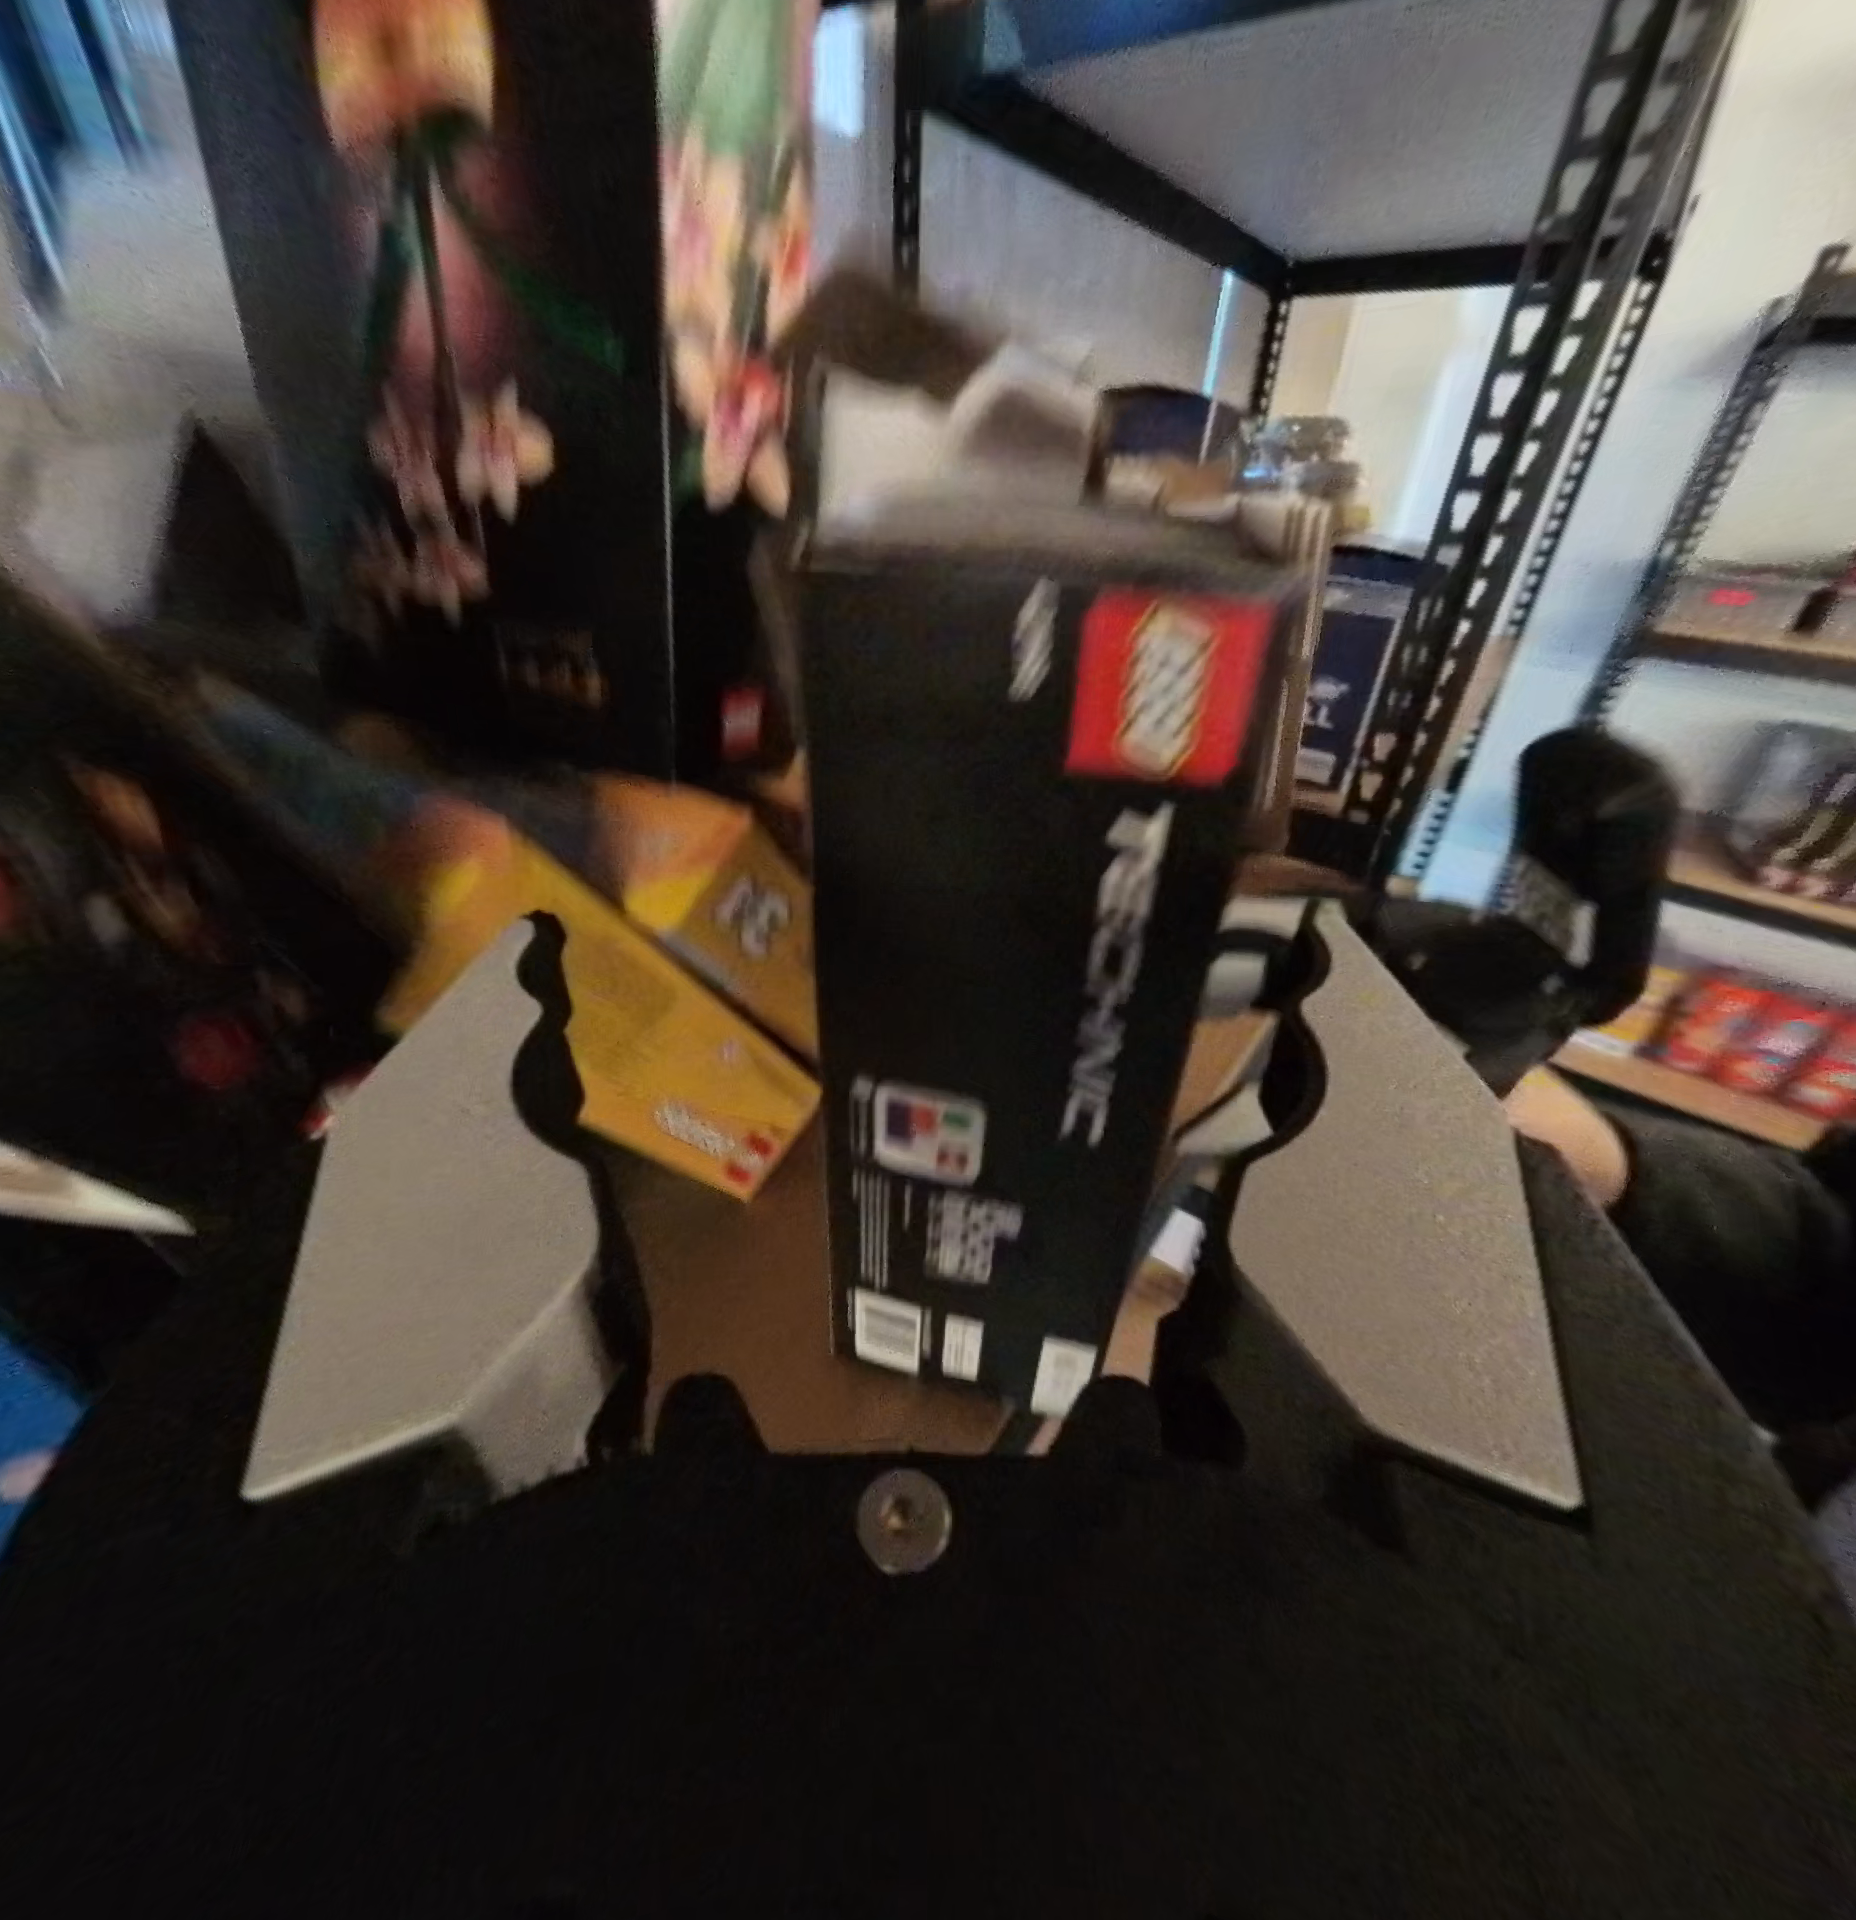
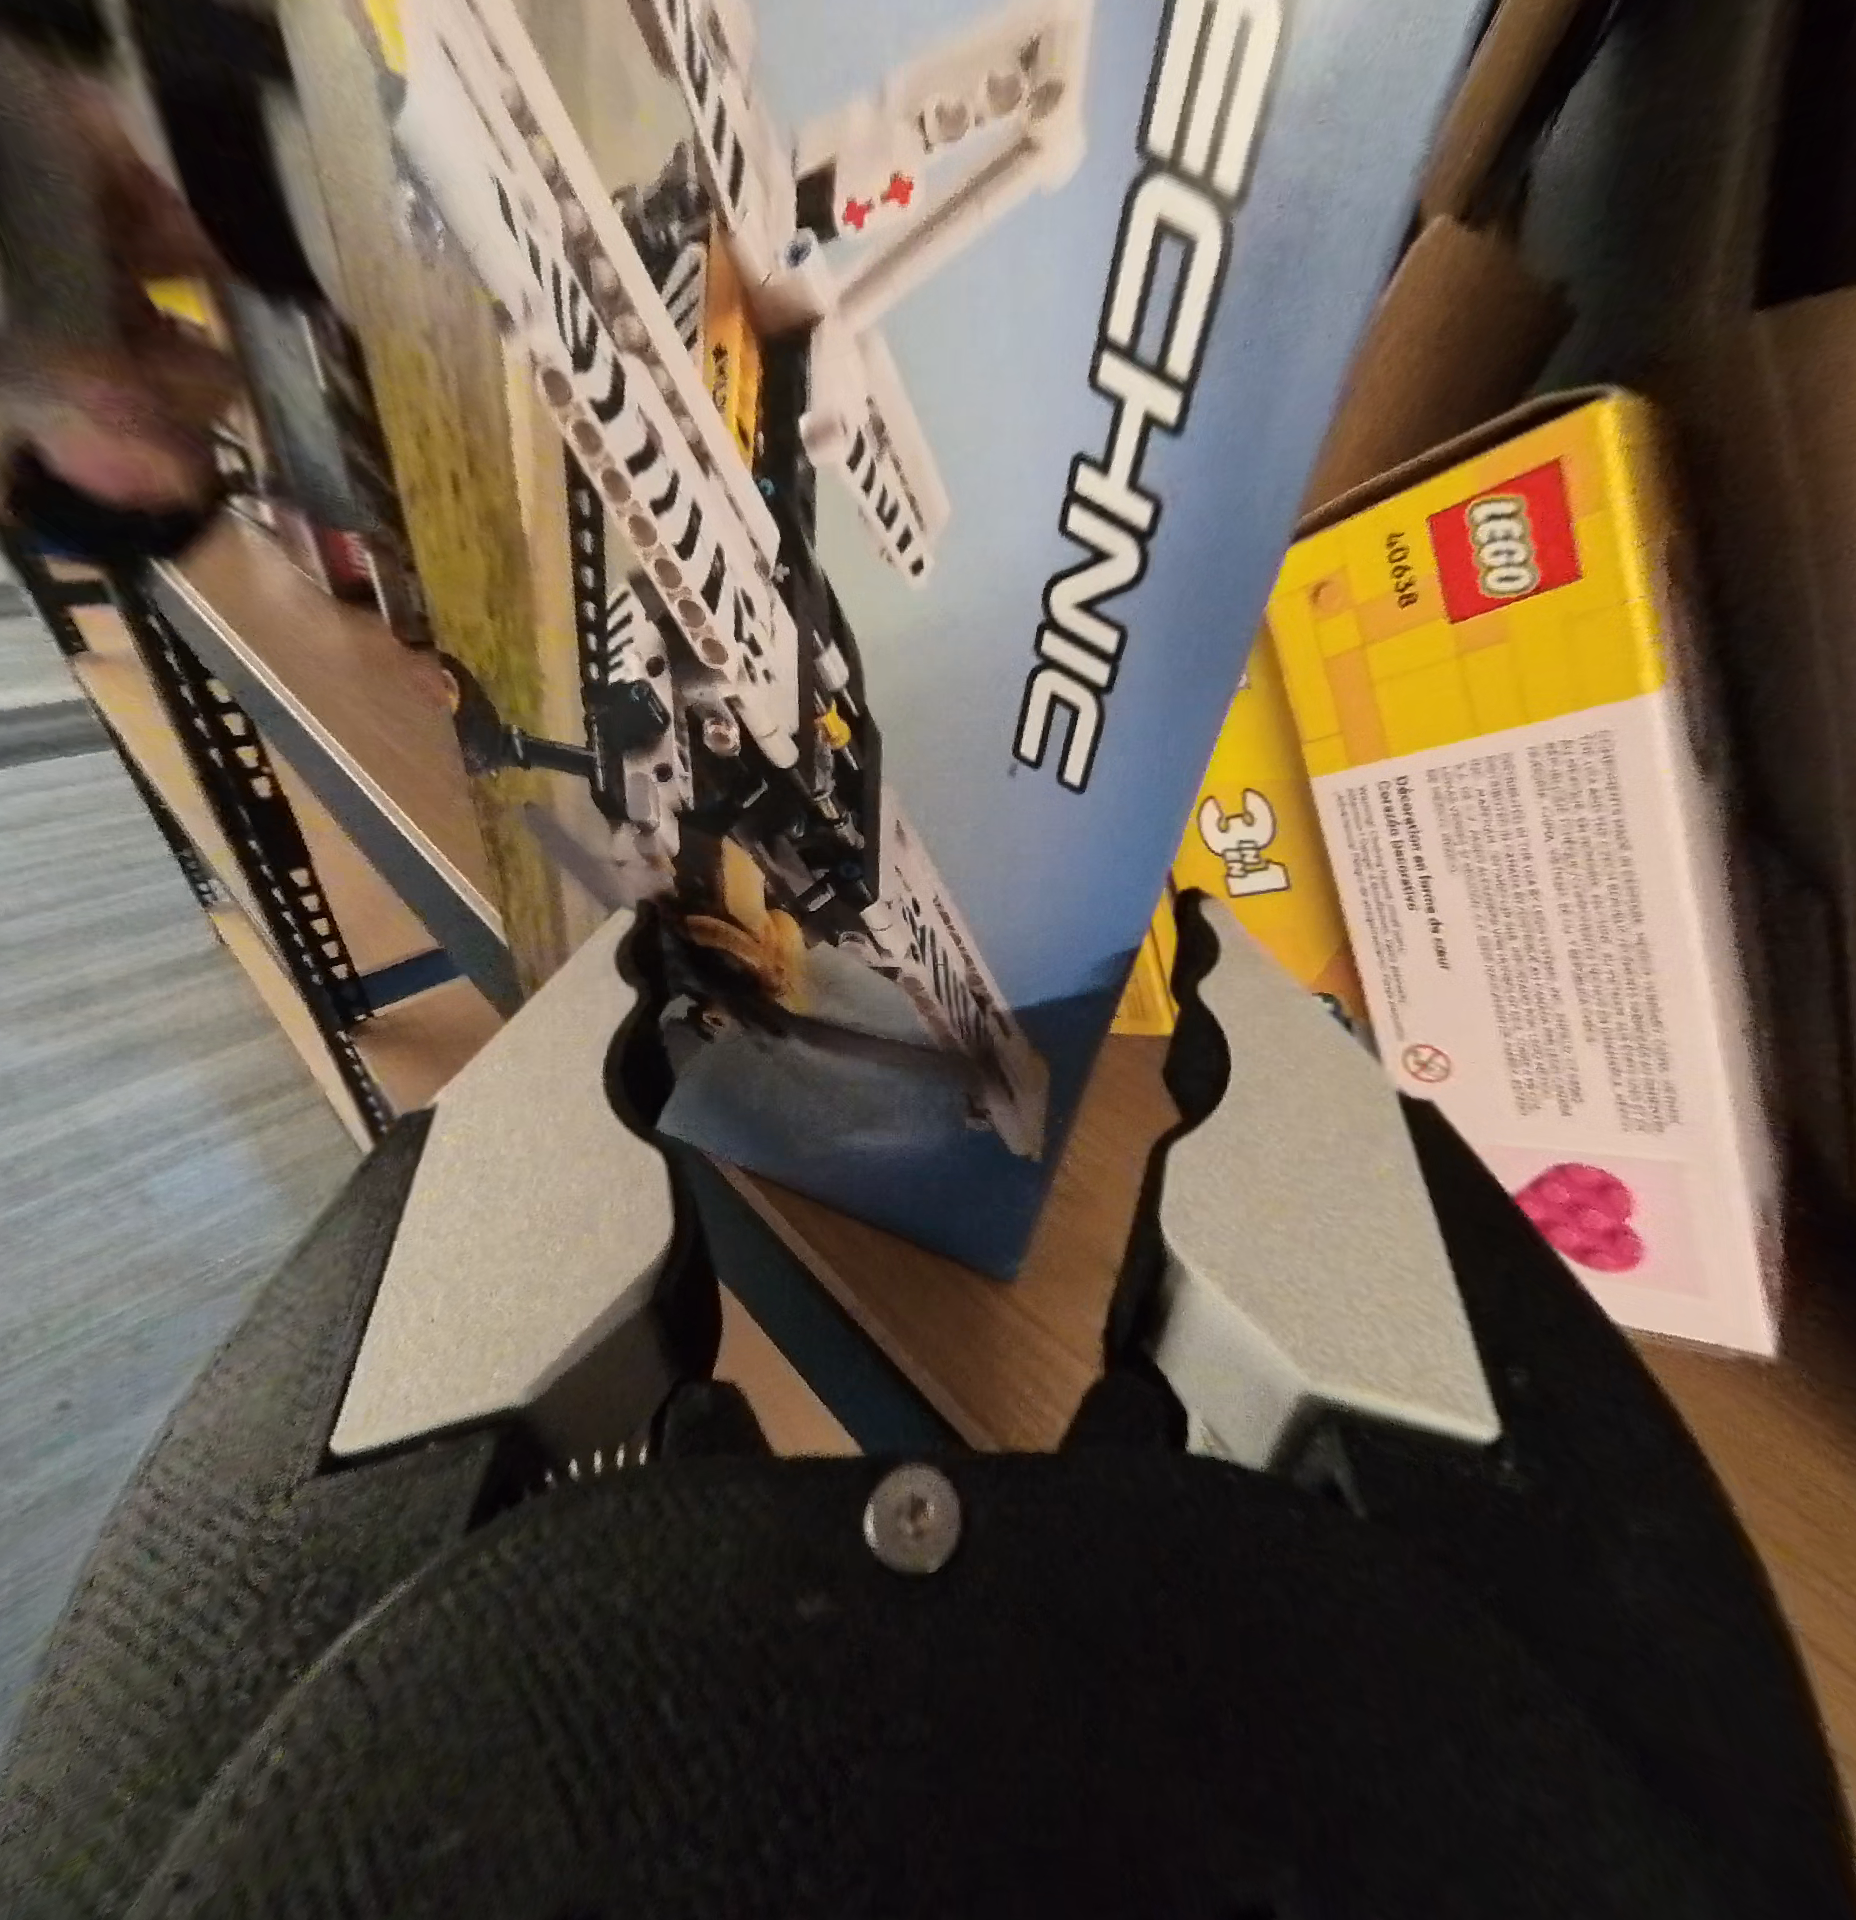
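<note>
Left gripper point(image 1: 929, 940): fingers spread wide, holding nothing; a tall box stands upright in the gap between them, nearer the right finger, contact not clear through the blur.
Tall box point(image 1: 1017, 935): dark narrow side with a red logo patch faces the left wrist camera; it stands on a wooden shelf board point(image 1: 716, 1320).
Right gripper point(image 2: 916, 935): fingers spread apart, gripping nothing; the bottom corner of the tall box point(image 2: 934, 582) sits between the tips, its blue front printed with a white and black toy plane.
Wooden shelf point(image 2: 1049, 1288): carries the tall box, with a dark metal edge running under the right gripper's left finger.
Yellow box point(image 2: 1506, 831): lies just right of the tall box, behind the right finger, with a red logo and a pink heart shape on its white end.
Same yellow box, left view point(image 1: 675, 1049): lies flat, left of the tall box.
Dark flower box point(image 1: 456, 364): stands upright behind, blurred.
Black metal rack point(image 1: 1526, 416): rises on the right, further back.
Far shelves point(image 1: 1755, 862): hold small coloured boxes, too blurred to make out.
</note>
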